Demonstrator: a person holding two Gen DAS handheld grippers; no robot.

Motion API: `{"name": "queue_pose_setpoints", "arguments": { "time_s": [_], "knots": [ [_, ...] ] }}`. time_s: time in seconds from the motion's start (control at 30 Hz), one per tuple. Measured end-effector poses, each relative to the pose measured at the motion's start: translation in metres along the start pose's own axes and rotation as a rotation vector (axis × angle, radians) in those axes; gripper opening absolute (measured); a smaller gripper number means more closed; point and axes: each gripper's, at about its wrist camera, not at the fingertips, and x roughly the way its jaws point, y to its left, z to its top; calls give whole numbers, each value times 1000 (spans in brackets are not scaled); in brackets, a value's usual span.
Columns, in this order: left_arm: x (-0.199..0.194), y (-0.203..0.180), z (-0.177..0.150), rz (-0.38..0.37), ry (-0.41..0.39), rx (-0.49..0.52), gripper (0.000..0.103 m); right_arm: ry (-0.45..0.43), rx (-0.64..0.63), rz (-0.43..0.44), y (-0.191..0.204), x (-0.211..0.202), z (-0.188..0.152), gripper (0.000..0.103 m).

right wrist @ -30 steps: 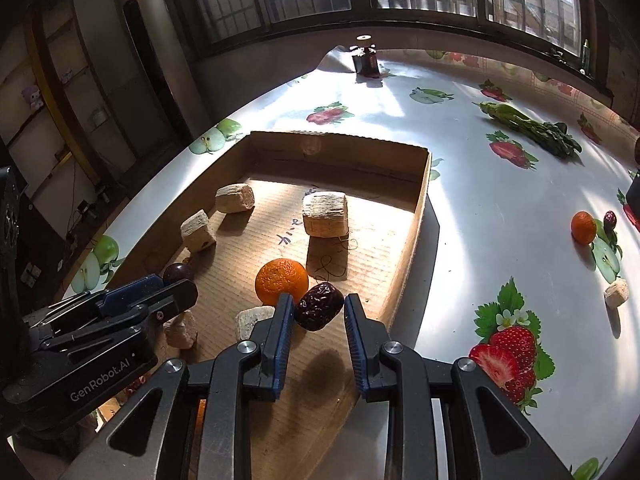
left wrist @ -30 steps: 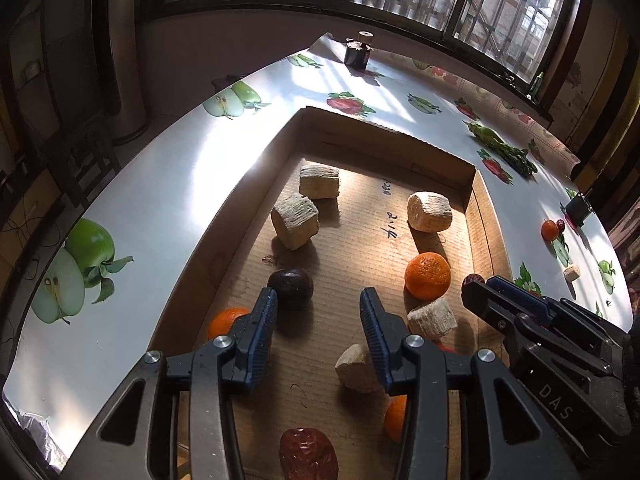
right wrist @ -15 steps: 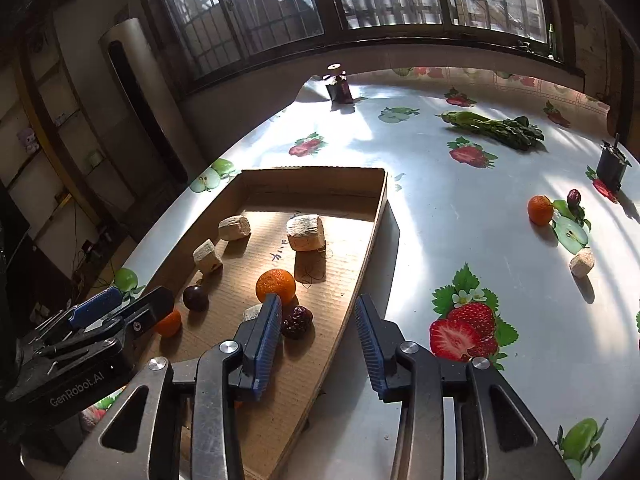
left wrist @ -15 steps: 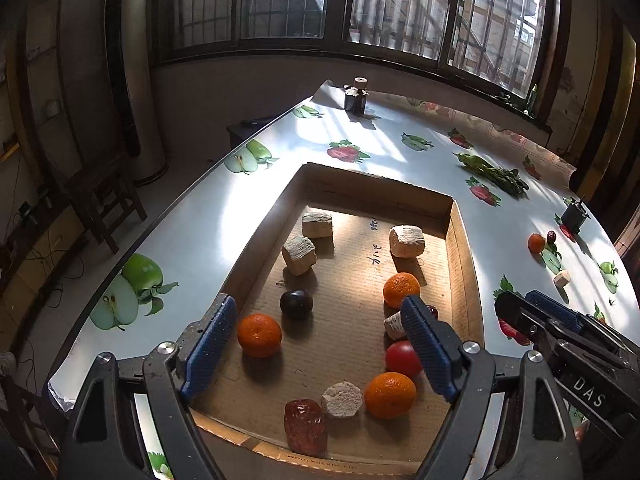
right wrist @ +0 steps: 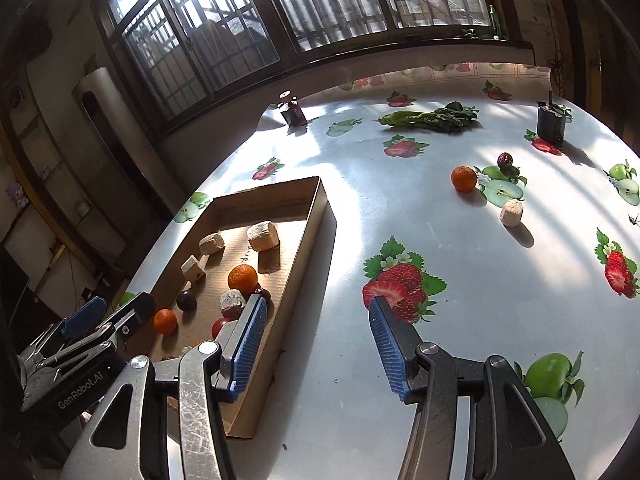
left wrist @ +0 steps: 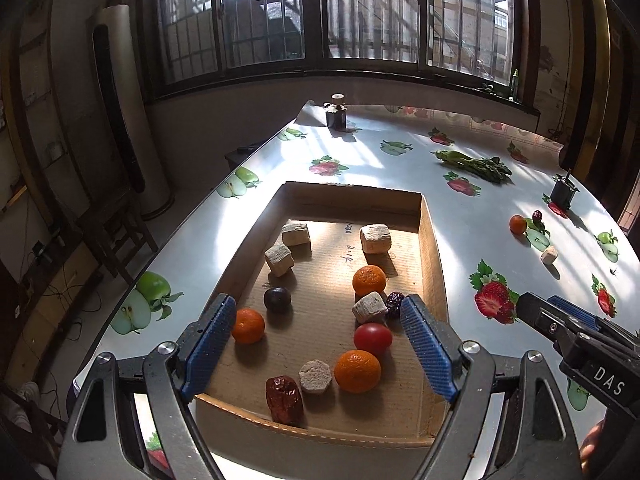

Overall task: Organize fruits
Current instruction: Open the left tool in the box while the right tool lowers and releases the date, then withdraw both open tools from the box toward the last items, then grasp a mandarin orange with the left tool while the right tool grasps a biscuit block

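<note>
While both grippers hang empty, the left gripper (left wrist: 316,344) with fingers wide apart over the cardboard tray (left wrist: 434,276) and the right gripper (right wrist: 316,344) whose fingers have just been opening over bare surface (right wrist: 400,208), three pieces remain loose toward the surface's far right edge: a small orange (right wrist: 464,179), a dark date (right wrist: 505,159) and a pale chunk (right wrist: 511,212). The orange looks light, firm and prone to roll, so it is best pinched across its middle. The date seems small and soft, needing gentle pressure. The chunk's flat sides should give a steady hold.
</note>
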Motion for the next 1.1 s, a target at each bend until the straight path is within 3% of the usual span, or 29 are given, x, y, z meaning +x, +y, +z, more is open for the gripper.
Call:
{"name": "queue_pose_setpoints", "arguments": {
  "time_s": [0.67,0.87,0.97,1.1],
  "knots": [
    [2,-35,-3,-37,41,72,84,2,57,-31,-46,-15,-2,62],
    [13,-51,11,-91,57,79,84,-6,43,-185,-105,-29,23,62],
    [22,-74,19,-163,88,108,84,-5,67,-282,-144,-27,44,62],
    [39,-118,47,-258,116,159,84,20,113,-309,-186,-11,69,62]
  ]
}}
